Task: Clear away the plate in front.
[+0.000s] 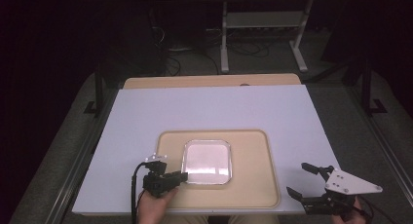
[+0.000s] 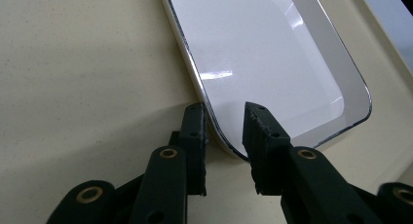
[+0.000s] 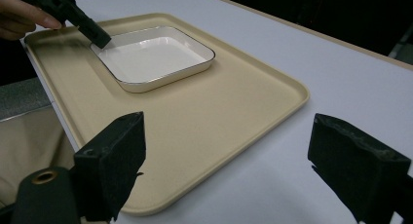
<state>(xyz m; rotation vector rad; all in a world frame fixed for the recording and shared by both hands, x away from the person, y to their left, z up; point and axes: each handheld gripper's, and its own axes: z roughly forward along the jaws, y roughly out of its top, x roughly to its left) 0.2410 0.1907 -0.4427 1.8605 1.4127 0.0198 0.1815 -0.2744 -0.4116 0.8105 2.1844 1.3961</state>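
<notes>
A square white plate [image 1: 207, 160] with a thin dark rim lies in a beige tray [image 1: 248, 185]. My left gripper [image 1: 181, 177] is at the plate's near left corner. In the left gripper view the plate [image 2: 272, 63] has its rim between the two jaws of the left gripper [image 2: 226, 112]. One pad is beside the outer wall and the other over the inside, with a gap showing. My right gripper [image 1: 298, 180] stands wide open over the table, right of the tray, with nothing in it. The right gripper view shows its jaws [image 3: 226, 131], the tray [image 3: 204, 117], the plate [image 3: 151, 58] and the left gripper [image 3: 100, 39].
The tray sits on a white table sheet [image 1: 209, 107] with a wooden edge [image 1: 209, 81] at the back. Behind the table stands a metal frame [image 1: 263, 34] among cables on a dark floor. A hand [image 3: 19, 19] holds the left gripper.
</notes>
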